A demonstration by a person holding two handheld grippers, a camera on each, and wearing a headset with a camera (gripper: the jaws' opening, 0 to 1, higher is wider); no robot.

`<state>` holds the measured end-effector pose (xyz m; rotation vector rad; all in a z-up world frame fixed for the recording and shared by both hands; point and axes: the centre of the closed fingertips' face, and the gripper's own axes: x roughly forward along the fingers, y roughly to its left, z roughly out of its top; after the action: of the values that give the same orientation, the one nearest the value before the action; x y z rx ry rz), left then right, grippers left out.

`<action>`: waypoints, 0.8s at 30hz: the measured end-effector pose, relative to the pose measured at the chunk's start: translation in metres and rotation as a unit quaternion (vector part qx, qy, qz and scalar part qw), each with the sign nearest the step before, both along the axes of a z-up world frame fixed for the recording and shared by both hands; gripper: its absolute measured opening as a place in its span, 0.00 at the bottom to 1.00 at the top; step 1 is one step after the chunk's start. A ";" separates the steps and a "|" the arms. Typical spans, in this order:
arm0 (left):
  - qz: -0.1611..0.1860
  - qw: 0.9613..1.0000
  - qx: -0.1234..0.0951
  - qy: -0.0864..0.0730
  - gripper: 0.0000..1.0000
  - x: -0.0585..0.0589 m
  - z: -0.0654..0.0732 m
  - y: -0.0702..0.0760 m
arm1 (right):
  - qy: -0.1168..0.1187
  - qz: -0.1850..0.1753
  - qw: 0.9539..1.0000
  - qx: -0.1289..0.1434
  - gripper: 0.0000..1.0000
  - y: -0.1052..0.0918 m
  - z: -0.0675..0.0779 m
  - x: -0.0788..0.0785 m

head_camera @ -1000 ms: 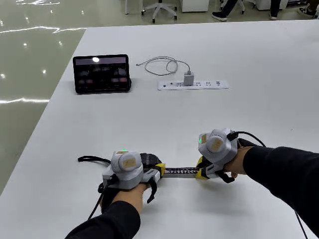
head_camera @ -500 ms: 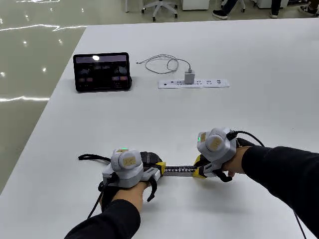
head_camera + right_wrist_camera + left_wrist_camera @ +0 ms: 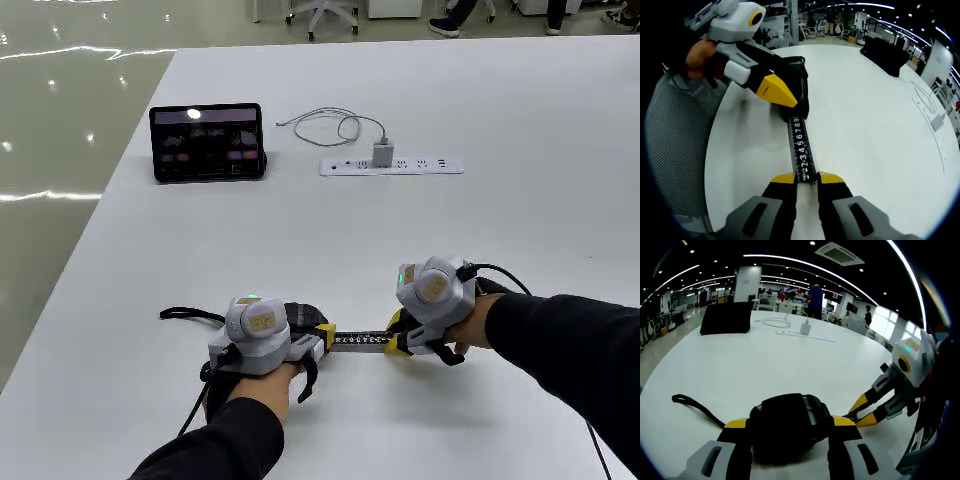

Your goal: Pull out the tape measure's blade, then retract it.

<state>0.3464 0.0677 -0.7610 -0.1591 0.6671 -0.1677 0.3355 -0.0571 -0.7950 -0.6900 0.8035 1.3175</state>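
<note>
Up close, R tool (image 3: 807,178) grips numbered blade (image 3: 800,145)

- Tape measure case (image 3: 302,320): in the head view largely covered by the left gripper (image 3: 790,421).
- Blade (image 3: 800,145): end hook hidden between the right gripper's (image 3: 807,178) jaws.
- Tablet (image 3: 208,141), near the table's (image 3: 500,220) far left edge: screen contents too small to read.

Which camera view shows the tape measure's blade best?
The right gripper view: the blade runs numbered from the case to the right gripper. The head view shows a short strip; in the left gripper view the case hides most.
</note>
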 end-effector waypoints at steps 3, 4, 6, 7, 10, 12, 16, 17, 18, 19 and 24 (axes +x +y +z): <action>0.000 1.000 -0.001 0.000 0.57 0.000 0.000 0.000 | -0.001 0.000 1.000 0.004 0.11 0.002 0.000 -0.001; -0.001 1.000 -0.001 0.000 0.57 0.000 0.000 0.000 | -0.002 0.000 1.000 0.006 0.11 0.003 0.000 -0.001; -0.001 1.000 -0.001 0.000 0.57 0.000 0.000 0.000 | -0.003 0.001 1.000 0.007 0.11 0.006 0.000 -0.001; -0.001 1.000 -0.001 0.001 0.57 0.000 0.000 0.000 | -0.003 0.003 1.000 0.007 0.11 0.006 0.000 -0.001; -0.001 1.000 -0.001 0.000 0.57 0.000 0.000 0.000 | -0.002 0.002 1.000 0.011 0.11 0.009 0.000 0.000; -0.001 1.000 -0.001 0.000 0.57 -0.001 0.000 0.000 | -0.003 0.003 1.000 0.012 0.11 0.011 0.000 -0.001; -0.001 1.000 -0.001 0.000 0.57 -0.001 0.000 0.000 | -0.005 0.004 1.000 0.014 0.11 0.013 0.000 -0.001; -0.001 1.000 -0.001 0.000 0.57 -0.001 0.000 0.000 | -0.006 0.006 1.000 0.014 0.11 0.013 0.000 -0.001; 0.000 1.000 -0.001 0.000 0.57 -0.001 0.000 0.000 | -0.007 0.006 1.000 0.014 0.11 0.013 0.000 -0.001; 0.000 1.000 -0.001 0.000 0.57 -0.001 0.000 0.000 | -0.006 0.006 1.000 0.015 0.11 0.014 0.000 -0.001; -0.002 1.000 -0.005 0.003 0.57 -0.001 0.000 0.000 | -0.005 0.004 1.000 0.024 0.11 0.020 0.001 -0.003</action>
<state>0.3452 0.0675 -0.7607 -0.1679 0.6732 -0.1740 0.3326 -0.0374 -0.7943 -0.6607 0.7593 1.3358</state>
